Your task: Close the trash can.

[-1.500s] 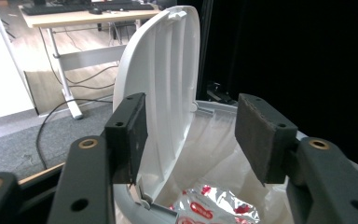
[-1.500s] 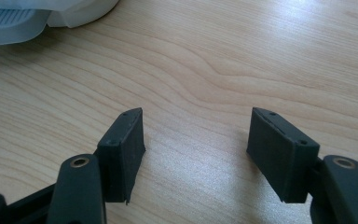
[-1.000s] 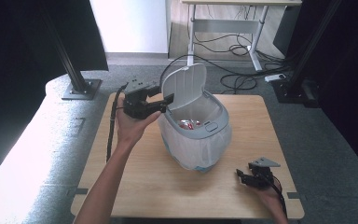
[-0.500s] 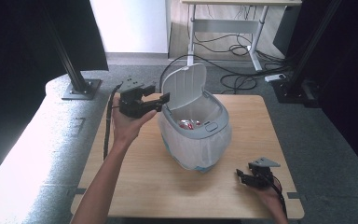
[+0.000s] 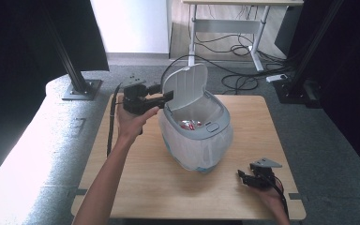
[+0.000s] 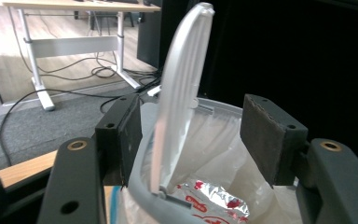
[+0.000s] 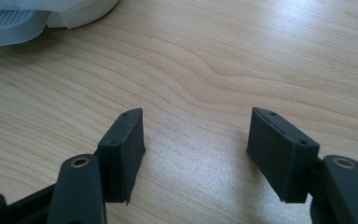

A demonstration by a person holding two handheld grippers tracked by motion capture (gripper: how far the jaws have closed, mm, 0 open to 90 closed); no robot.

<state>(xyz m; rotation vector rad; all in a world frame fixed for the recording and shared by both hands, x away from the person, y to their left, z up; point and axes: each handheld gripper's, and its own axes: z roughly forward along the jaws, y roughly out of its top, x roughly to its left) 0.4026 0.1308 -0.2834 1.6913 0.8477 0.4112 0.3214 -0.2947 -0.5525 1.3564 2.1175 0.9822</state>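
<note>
A grey bin [image 5: 197,136] lined with a white bag stands mid-table with its lid [image 5: 186,86] raised upright. A red and silver wrapper [image 5: 191,124] lies inside. My left gripper [image 5: 166,97] reaches the lid from the left. In the left gripper view the lid [image 6: 179,88] stands between the open jaws of that gripper [image 6: 193,126], near the left pad and clear of the right one. The jaws have just been closing a little around it. My right gripper [image 5: 243,178] rests open on the wooden table [image 5: 136,187] at the front right, with nothing between its jaws [image 7: 196,135].
The bin's bagged base [image 7: 37,14] lies ahead of the right gripper. Behind the table stand a desk frame [image 5: 225,28] and loose floor cables [image 5: 243,79]. A black stand post [image 5: 75,79] rises at the back left beside a pale padded surface [image 5: 23,154].
The left gripper has shifted only slightly beside the lid, which stays raised. The right gripper has kept still.
</note>
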